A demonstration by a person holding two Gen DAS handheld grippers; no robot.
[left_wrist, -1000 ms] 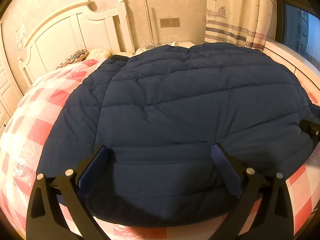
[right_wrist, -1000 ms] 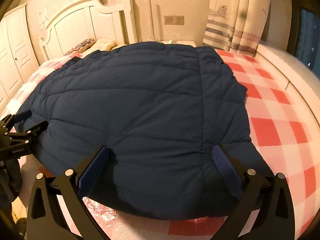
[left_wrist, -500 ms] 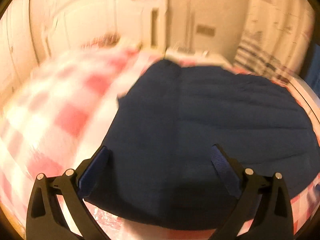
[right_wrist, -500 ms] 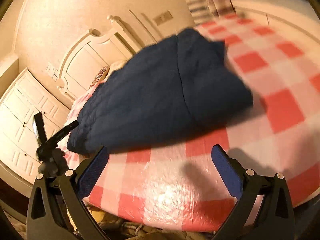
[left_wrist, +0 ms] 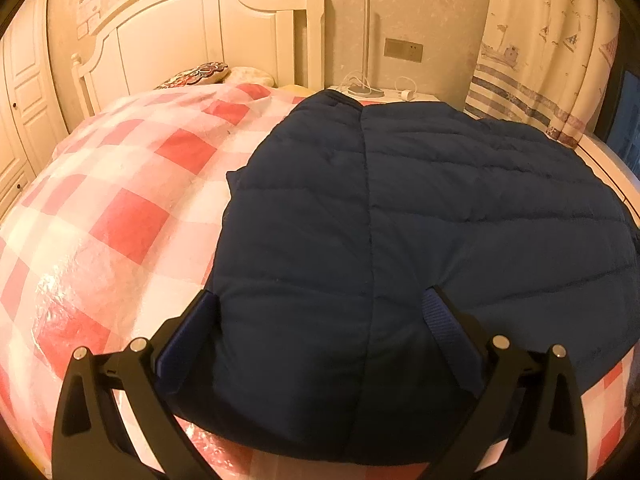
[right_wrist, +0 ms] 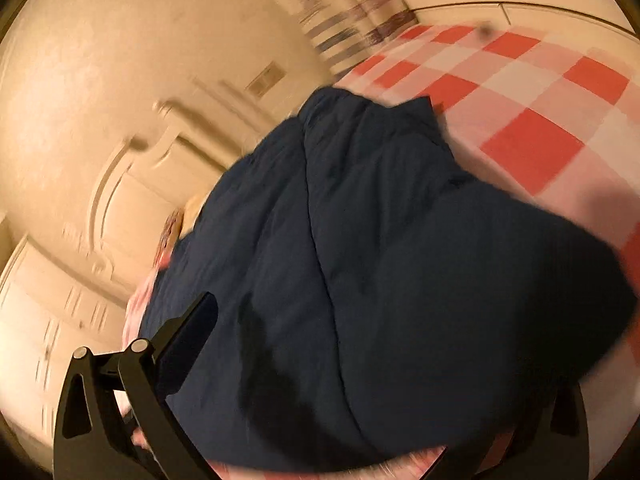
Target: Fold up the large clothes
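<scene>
A large navy quilted jacket [left_wrist: 420, 220] lies spread on the bed with the red-and-white checked cover [left_wrist: 120, 208]. My left gripper [left_wrist: 320, 320] is open, with its blue-padded fingers [left_wrist: 188, 340] astride the jacket's near hem at its left corner. In the blurred, tilted right wrist view the jacket [right_wrist: 380, 280] fills the middle. My right gripper [right_wrist: 340, 340] is open over the jacket's near edge; its left finger [right_wrist: 188, 340] shows and the right finger is mostly hidden by the fabric.
A white headboard [left_wrist: 200, 32] and pillows [left_wrist: 200, 74] stand at the far end. A bedside table [left_wrist: 384, 94] with a lamp base and cables sits beside patterned curtains [left_wrist: 540, 48]. White cupboard doors [left_wrist: 20, 80] are at the left.
Both grippers have swung sideways. The left view has shifted left and come to rest on the jacket's left edge. The right view has tilted, pulled off the jacket and come back over it.
</scene>
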